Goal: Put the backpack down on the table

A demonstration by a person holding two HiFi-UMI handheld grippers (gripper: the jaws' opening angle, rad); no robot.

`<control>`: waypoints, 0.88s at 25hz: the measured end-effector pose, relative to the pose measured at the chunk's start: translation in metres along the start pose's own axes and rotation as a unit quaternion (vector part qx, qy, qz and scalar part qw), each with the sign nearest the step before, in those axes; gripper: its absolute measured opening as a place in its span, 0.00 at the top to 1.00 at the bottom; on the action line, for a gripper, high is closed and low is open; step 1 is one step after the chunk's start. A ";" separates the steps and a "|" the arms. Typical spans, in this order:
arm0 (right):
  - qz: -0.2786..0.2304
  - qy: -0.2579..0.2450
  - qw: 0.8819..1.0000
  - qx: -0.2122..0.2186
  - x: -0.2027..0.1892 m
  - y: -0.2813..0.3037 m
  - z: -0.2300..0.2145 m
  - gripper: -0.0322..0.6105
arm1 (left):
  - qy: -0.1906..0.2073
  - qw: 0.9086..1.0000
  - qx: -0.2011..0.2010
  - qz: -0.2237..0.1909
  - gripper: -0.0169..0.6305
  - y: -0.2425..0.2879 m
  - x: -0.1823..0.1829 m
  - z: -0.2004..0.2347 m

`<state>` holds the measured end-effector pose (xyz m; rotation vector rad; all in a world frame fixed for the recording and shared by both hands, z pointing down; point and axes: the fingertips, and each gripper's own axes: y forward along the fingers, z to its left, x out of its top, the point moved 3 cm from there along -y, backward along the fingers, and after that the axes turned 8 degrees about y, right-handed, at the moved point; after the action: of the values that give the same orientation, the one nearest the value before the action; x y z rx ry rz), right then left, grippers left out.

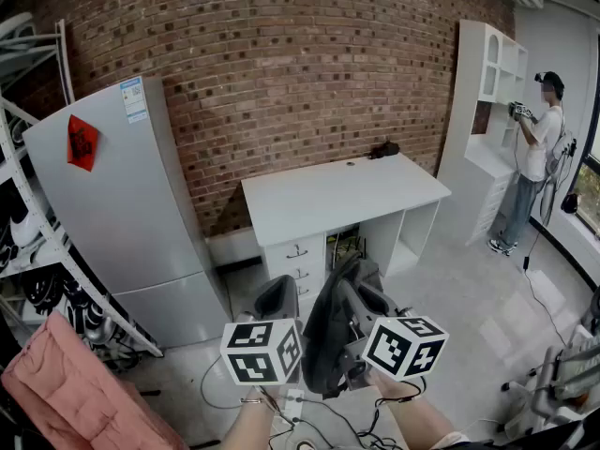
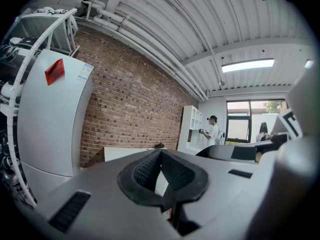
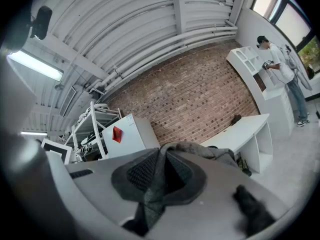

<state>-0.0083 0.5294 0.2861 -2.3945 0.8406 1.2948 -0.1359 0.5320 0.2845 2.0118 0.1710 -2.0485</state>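
Note:
A dark grey backpack hangs low in the head view, between my two grippers and in front of the white table. My right gripper is shut on a fold of the backpack's grey fabric, which runs between its pads. My left gripper sits just left of the pack. In the left gripper view its pads meet at the tip with nothing seen between them. The table top is bare apart from a small dark object at its far edge.
A grey fridge stands left of the table and a metal rack further left. A pink cushion lies at the bottom left. A person stands at a white shelf unit on the right. Cables lie on the floor.

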 end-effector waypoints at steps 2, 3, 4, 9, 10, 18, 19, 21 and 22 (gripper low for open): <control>0.001 -0.003 1.000 -0.005 -0.001 -0.002 -0.001 0.87 | -0.004 1.000 -0.002 0.006 0.95 0.002 -0.002 -0.001; 0.002 -0.004 1.000 -0.007 0.000 -0.002 -0.002 0.87 | -0.006 1.000 -0.003 0.009 0.95 0.003 -0.003 -0.001; 0.003 -0.006 1.000 -0.008 0.000 -0.002 -0.002 0.87 | -0.008 1.000 -0.004 0.011 0.95 0.004 -0.004 -0.001; 0.007 -0.005 1.000 -0.007 -0.004 0.009 0.002 0.87 | -0.017 1.000 -0.012 0.020 0.95 0.010 -0.013 0.004; 0.007 -0.002 1.000 -0.009 -0.005 0.011 0.002 0.87 | -0.019 0.999 -0.013 0.022 0.95 0.010 -0.015 0.006; 0.018 0.008 0.999 -0.032 -0.020 0.027 0.003 0.87 | -0.030 0.999 -0.011 0.020 0.95 0.009 -0.017 0.037; 0.017 0.009 0.999 -0.035 -0.021 0.029 0.002 0.87 | -0.026 0.999 -0.010 0.019 0.95 0.010 -0.016 0.039; 0.015 0.012 0.999 -0.040 -0.022 0.033 0.000 0.87 | -0.017 1.000 -0.009 0.020 0.95 0.013 -0.015 0.042; 0.013 0.013 0.999 -0.042 -0.021 0.035 0.000 0.87 | -0.013 1.000 -0.011 0.020 0.95 0.016 -0.015 0.043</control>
<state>-0.0382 0.5095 0.3045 -2.4775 0.8430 1.3358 -0.1728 0.5072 0.3022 1.9594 0.1455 -2.0375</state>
